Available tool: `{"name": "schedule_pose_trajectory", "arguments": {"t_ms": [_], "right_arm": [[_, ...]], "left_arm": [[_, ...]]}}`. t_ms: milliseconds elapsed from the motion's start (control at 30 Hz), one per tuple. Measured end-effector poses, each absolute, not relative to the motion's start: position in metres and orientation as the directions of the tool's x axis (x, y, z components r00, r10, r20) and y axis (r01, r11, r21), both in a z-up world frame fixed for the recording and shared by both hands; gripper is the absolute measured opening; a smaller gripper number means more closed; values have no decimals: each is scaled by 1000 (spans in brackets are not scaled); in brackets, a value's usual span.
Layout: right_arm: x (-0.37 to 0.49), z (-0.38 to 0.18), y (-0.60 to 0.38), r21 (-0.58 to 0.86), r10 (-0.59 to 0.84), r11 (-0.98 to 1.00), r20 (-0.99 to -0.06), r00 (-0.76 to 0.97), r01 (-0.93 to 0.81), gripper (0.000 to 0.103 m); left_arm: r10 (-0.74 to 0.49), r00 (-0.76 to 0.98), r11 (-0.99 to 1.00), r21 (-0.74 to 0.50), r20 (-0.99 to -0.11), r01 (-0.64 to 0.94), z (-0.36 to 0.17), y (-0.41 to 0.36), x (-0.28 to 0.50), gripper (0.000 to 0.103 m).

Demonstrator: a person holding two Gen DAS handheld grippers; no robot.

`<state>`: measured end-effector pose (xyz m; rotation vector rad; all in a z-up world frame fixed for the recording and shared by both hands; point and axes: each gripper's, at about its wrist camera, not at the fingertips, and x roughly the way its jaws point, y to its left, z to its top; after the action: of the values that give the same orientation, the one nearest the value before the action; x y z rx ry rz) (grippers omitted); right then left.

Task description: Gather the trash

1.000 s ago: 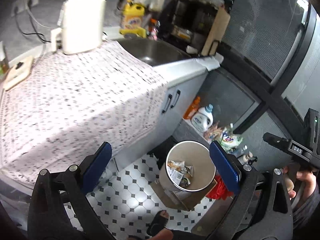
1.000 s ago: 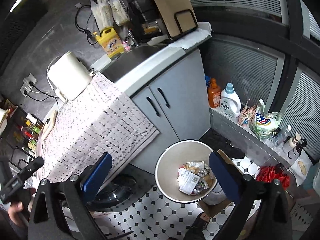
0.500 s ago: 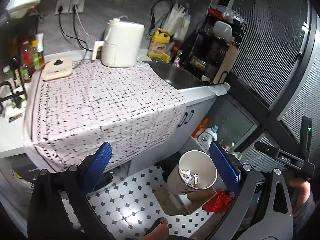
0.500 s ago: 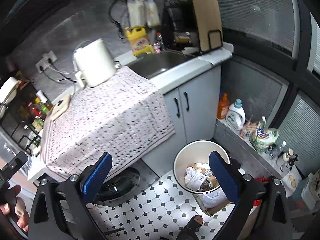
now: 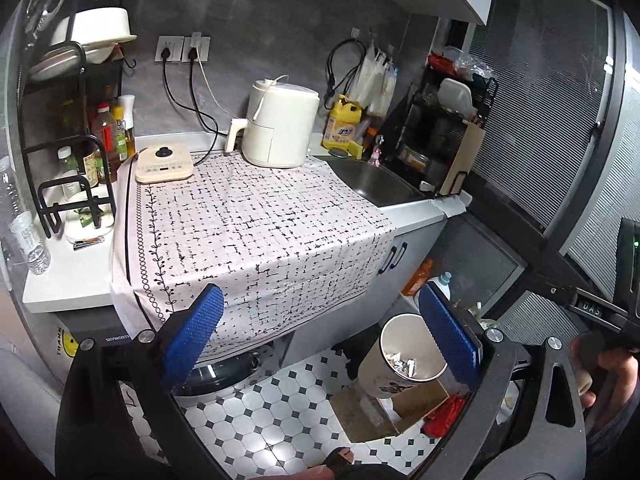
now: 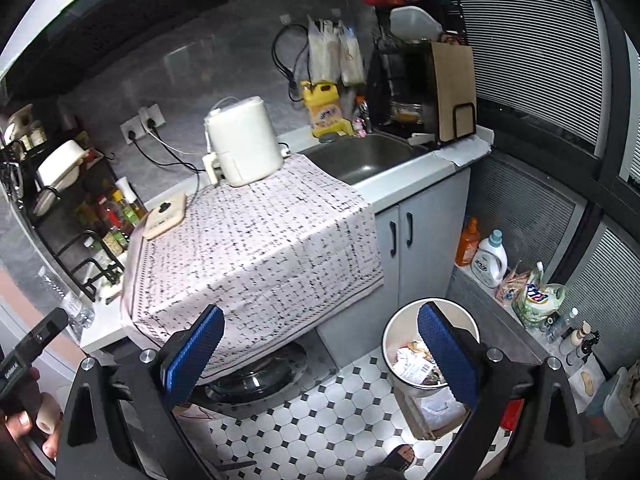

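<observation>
While both tools hang raised in front of the counter, you hold the left gripper point(image 5: 318, 336) with its blue pads spread wide and nothing between them. Working from the left, the white shelf end carries a clear water bottle point(image 5: 28, 236) and small green scraps point(image 5: 86, 216) by the black rack point(image 5: 76, 196); whether these count as trash cannot be confirmed. Next, the patterned cloth point(image 5: 256, 232) bears only a flat cream appliance point(image 5: 164, 164) and the white air fryer point(image 5: 280, 124). Farther right, on the tiled floor beside the cabinet, the trash bin point(image 5: 408, 356) stands with crumpled wrappers point(image 6: 416, 364) inside it. Expect such wrappers to be very light, soft and crushable, with slick foil faces: take hold across a crumpled ridge, not a flat face, and close fully. The bottle, if collected, is light and thin-walled; grip it mid-body. At the far right, the right gripper point(image 6: 318, 340) is likewise spread wide and empty. Compared with one second ago, both cameras have tilted up and drawn back: the bin, then large and central between the pads, now sits low and small at the right pad, and the rack, bottles and wall sockets point(image 5: 182, 49) have come into view.
</observation>
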<state>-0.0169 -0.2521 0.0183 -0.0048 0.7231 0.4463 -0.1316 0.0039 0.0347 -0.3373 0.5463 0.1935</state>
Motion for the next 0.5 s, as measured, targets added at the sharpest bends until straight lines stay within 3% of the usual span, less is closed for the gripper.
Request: {"name": "schedule_pose_trajectory", "arguments": {"t_ms": [500], "right_arm": [[-48,22,-230,144,435,881,-623,650,-451,95]], "left_arm": [[117,854,934,-235,-507,-268,50,8,-155,97]]}}
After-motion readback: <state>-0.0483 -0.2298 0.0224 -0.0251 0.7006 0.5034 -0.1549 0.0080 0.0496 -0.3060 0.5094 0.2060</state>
